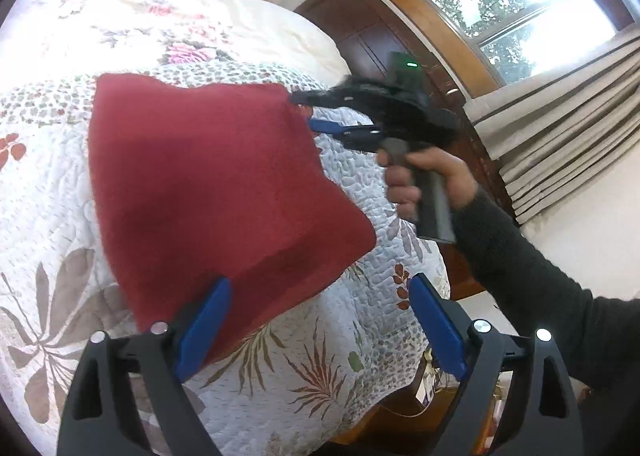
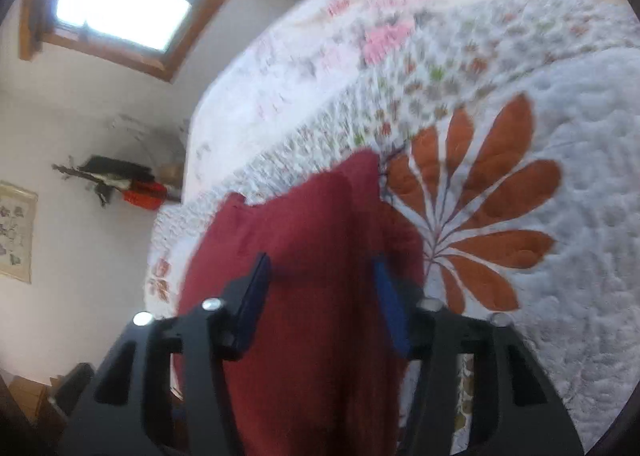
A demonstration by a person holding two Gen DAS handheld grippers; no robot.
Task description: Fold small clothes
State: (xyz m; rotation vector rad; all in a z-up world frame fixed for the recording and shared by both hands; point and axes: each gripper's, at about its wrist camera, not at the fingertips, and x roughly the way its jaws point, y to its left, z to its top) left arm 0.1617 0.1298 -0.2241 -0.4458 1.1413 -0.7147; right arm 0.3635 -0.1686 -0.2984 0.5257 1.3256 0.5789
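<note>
Garment: a dark red knitted cloth (image 1: 208,192) hangs in the air above the bed, spread slanting between the two grippers; the wrist view on the right shows it draping down between that gripper's fingers (image 2: 312,296).
Right gripper (image 1: 306,112): its black and blue fingers meet the cloth's upper right corner, but with the tips half hidden by fabric and its own view blurred, I cannot tell whether the jaws are clamped.
Right hand (image 1: 420,184): wrapped round the grey handle, knuckles toward the cloth, forearm in a dark sleeve (image 1: 540,288) reaching in from the lower right.
Left gripper (image 1: 320,320): jaws spread wide; the left blue finger lies against the cloth's lower edge, the right one is well clear of it, over the quilt.
Bed: a white quilt (image 1: 52,196) with brown leaf and pink flower prints, beneath the cloth.
Beyond: a wooden-framed window (image 1: 520,4), striped curtains (image 1: 560,128).
Writing: a wall poster (image 2: 14,232) is too blurred to read; a green light (image 1: 411,64) glows on the right gripper.
</note>
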